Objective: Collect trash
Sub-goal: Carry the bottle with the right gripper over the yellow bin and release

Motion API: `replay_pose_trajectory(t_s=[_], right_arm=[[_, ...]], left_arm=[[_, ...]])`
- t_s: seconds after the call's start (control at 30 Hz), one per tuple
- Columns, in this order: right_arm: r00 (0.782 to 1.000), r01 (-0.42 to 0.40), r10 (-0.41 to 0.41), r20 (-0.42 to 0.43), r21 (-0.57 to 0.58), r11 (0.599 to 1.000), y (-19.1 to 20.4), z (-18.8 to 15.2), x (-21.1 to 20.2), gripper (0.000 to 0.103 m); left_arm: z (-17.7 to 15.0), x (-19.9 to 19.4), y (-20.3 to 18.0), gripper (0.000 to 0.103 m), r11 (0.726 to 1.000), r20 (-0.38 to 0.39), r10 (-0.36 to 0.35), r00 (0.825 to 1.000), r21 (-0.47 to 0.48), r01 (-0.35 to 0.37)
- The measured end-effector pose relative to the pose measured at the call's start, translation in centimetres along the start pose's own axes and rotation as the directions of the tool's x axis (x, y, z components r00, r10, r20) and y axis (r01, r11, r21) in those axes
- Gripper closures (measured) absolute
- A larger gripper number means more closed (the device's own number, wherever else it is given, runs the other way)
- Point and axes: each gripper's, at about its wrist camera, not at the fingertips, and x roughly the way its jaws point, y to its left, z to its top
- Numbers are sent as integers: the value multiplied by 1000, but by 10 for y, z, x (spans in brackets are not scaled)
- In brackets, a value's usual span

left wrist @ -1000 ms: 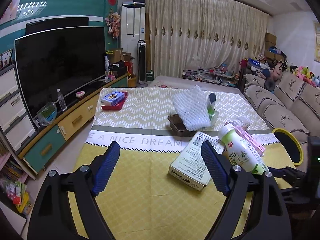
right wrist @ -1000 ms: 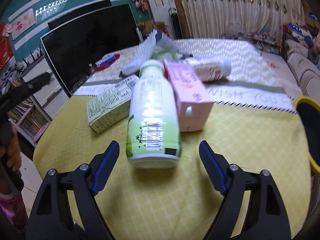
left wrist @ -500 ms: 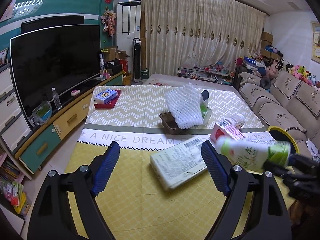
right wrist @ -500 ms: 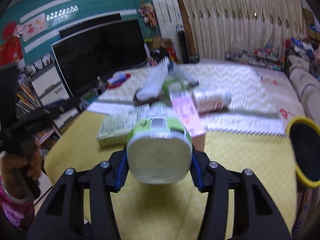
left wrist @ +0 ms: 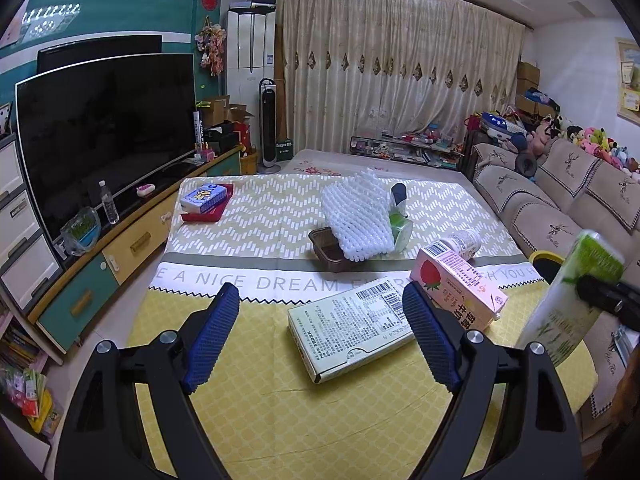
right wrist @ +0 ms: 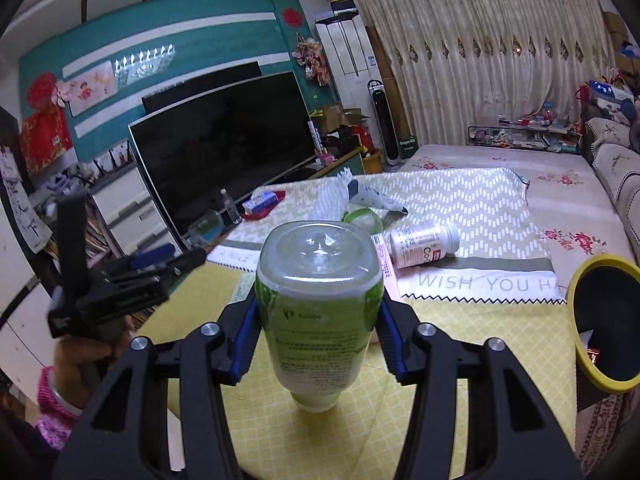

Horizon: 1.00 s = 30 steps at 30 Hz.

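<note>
My right gripper [right wrist: 318, 320] is shut on a green-and-white drink bottle [right wrist: 318, 312] and holds it above the yellow tablecloth, base toward the camera and cap pointing down. In the left wrist view the same bottle [left wrist: 572, 300] hangs at the right edge. A yellow-rimmed black bin [right wrist: 604, 320] stands just right of it. My left gripper [left wrist: 320, 304] is open and holds nothing, low over the cloth in front of a flat pale box [left wrist: 352, 328]. Beside the box lie a pink carton [left wrist: 456, 284] and a white pill bottle [left wrist: 464, 242].
A white foam net [left wrist: 356, 216] lies over a brown tray [left wrist: 326, 246] and a green cup [left wrist: 400, 226] mid-table. A blue tissue box [left wrist: 202, 198] sits far left. A TV [left wrist: 100, 140] lines the left side and a sofa [left wrist: 560, 200] the right.
The right gripper closed on the drink bottle, which was lying on the cloth, and lifted it off, tipping it cap down. The flat box turned on the cloth. The left gripper stayed open.
</note>
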Motion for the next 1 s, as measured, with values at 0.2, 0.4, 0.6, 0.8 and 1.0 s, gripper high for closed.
replay_pose_trajectory(t_s=[0.2, 0.4, 0.6, 0.8, 1.0], right_arm=[[986, 111, -116, 123, 48, 993, -40, 26, -47, 54], [895, 383, -409, 179, 160, 910, -122, 36, -81, 54], [785, 586, -616, 62, 246, 772, -217, 17, -73, 54], [740, 657, -671, -46, 264, 706, -274, -7, -45, 54], [703, 691, -710, -35, 273, 670, -288, -20, -37, 40]], left_arm=[[3, 4, -10, 20, 999, -8, -18, 1000, 26, 19], [4, 16, -24, 20, 998, -34, -47, 998, 38, 48], [5, 36, -50, 20, 996, -66, -67, 996, 61, 71], [6, 53, -77, 20, 991, -101, -78, 992, 97, 88], [4, 67, -98, 20, 986, -137, -105, 985, 116, 121]])
